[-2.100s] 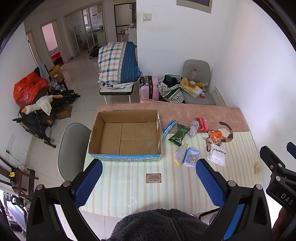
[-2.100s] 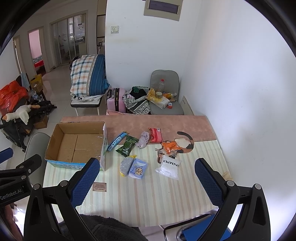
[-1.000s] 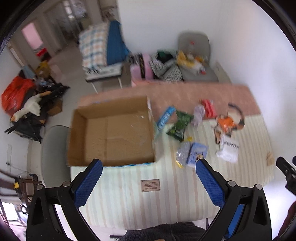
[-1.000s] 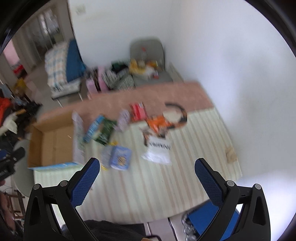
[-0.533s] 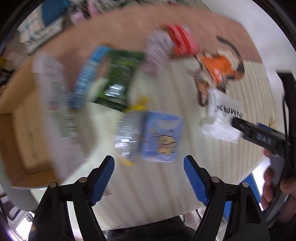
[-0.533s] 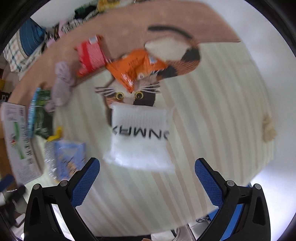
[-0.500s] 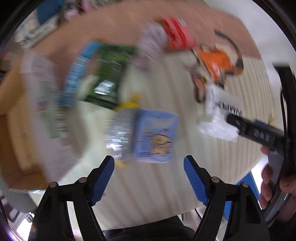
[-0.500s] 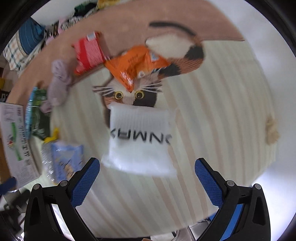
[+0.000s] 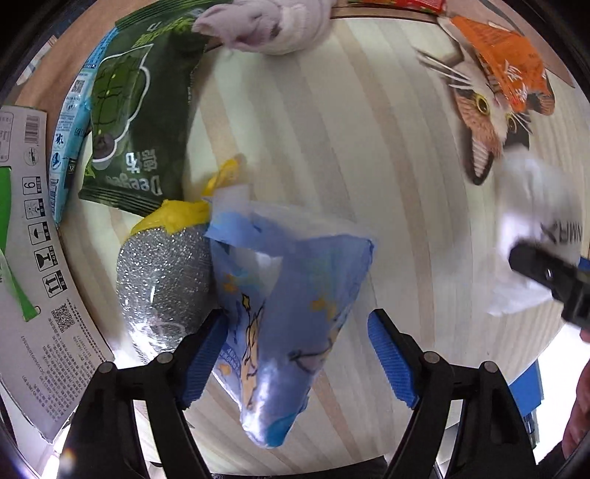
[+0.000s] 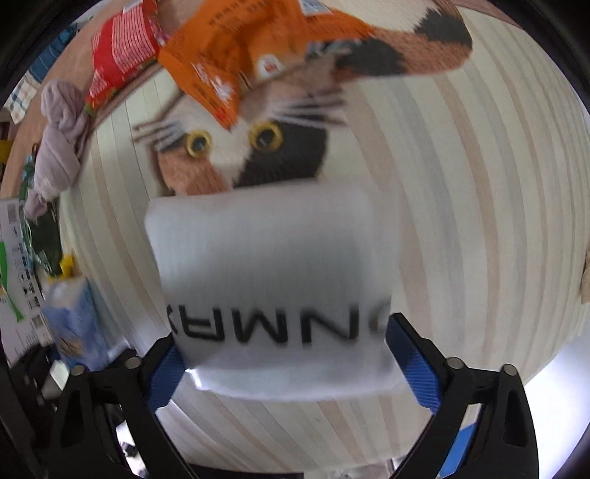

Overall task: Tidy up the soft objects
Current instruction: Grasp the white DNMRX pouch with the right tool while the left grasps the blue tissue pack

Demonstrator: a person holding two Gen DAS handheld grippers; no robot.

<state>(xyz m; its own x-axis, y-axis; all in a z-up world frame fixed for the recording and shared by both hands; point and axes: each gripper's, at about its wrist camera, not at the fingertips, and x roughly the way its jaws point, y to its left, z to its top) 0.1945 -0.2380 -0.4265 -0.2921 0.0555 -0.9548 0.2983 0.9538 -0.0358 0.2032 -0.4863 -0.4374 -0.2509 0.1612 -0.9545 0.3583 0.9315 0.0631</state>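
Note:
My left gripper is open, its fingers on either side of a blue cartoon-print packet on the striped tablecloth; a gap shows at the right finger. A silver scrubber pack lies against its left side. My right gripper is open around a white folded sock pack with black lettering; both pads sit at its edges. That pack also shows in the left wrist view. The blue packet shows in the right wrist view.
A green snack bag, a grey knotted cloth, an orange packet and a red packet lie further back. The cardboard box stands at the left. The table's front edge is just below both grippers.
Both grippers have dropped from high above the table to its surface. The left now straddles the blue packet, the right the white sock pack. Both jaws have narrowed.

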